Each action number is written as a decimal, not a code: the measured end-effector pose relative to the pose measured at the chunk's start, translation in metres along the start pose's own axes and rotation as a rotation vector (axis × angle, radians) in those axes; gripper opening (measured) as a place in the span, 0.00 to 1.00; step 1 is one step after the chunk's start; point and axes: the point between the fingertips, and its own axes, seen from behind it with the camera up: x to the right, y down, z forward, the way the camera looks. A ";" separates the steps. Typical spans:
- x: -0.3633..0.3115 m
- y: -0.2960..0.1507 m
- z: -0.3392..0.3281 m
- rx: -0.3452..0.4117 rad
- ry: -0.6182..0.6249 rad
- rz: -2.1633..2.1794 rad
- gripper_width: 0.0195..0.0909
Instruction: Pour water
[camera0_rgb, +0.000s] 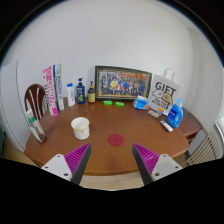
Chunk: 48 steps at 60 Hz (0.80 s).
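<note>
A white cup (81, 127) stands on the round brown table (130, 128), left of centre. A small red coaster (116, 139) lies on the wood to the cup's right, just beyond my fingers. Several bottles (79, 91) stand at the table's far left edge, one dark blue, one amber. My gripper (111, 164) hovers over the table's near edge, open, with nothing between its pink pads (76, 159). Both the cup and the coaster are well ahead of the fingertips.
A framed picture (122, 82) leans on the wall at the back. A white gift bag (164, 96), a blue object (175, 117) and small green items (113, 103) sit at the back right. A wooden chair (35, 100) stands at the left.
</note>
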 end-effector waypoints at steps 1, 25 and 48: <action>-0.001 0.000 0.000 0.001 0.000 -0.004 0.92; -0.185 0.031 -0.001 -0.005 -0.173 -0.044 0.92; -0.392 0.012 0.072 0.151 -0.335 -0.072 0.93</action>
